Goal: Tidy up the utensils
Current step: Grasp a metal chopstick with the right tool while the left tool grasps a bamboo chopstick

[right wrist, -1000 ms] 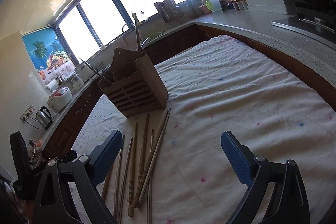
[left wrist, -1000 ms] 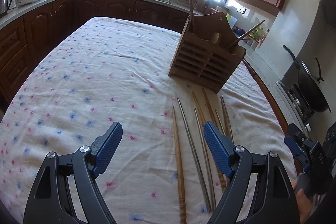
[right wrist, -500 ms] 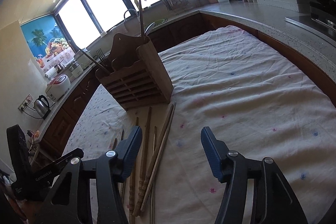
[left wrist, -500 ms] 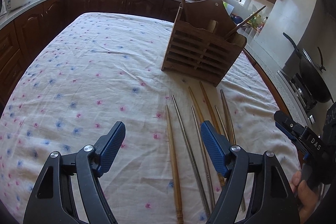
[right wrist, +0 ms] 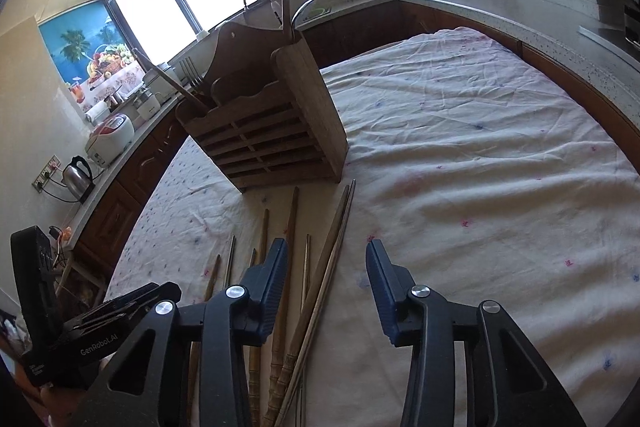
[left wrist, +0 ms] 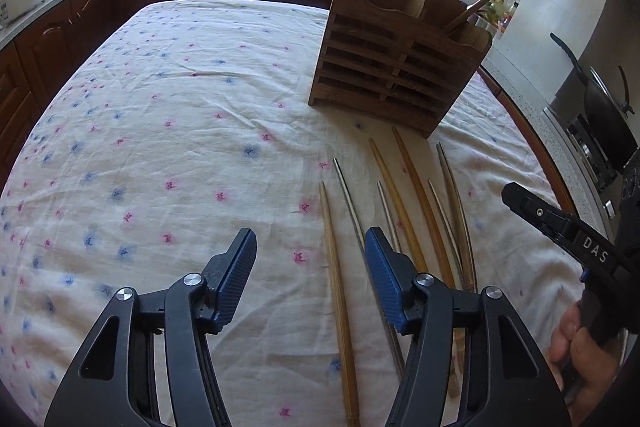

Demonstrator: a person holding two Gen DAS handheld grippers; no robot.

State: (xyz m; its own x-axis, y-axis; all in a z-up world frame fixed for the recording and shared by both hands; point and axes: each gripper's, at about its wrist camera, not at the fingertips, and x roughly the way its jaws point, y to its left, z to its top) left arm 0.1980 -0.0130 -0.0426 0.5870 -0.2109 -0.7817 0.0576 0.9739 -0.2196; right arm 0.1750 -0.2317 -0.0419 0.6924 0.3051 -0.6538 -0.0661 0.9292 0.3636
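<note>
A row of chopsticks (left wrist: 404, 215) lies fanned on the flowered tablecloth (left wrist: 168, 131), tips towards the wooden utensil holder (left wrist: 396, 67) that stands just behind them with a few pieces already upright in it. Both tools hover low over the row. The left gripper (left wrist: 310, 267) has just been narrowing its jaws, yet they stand apart with only a wooden chopstick (left wrist: 336, 275) lying on the cloth between them, untouched. The right gripper (right wrist: 326, 279) has been closing too; its fingers are also apart, straddling the outermost pair (right wrist: 324, 267) without pressing on it.

These sticks look light, stiff and thin; the metal ones (left wrist: 356, 211) are likely slick, and any of them could roll or pivot on the cloth. I would pinch near the thicker, carved handle end, or about mid-length, so the stick does not swing when lifted.
</note>
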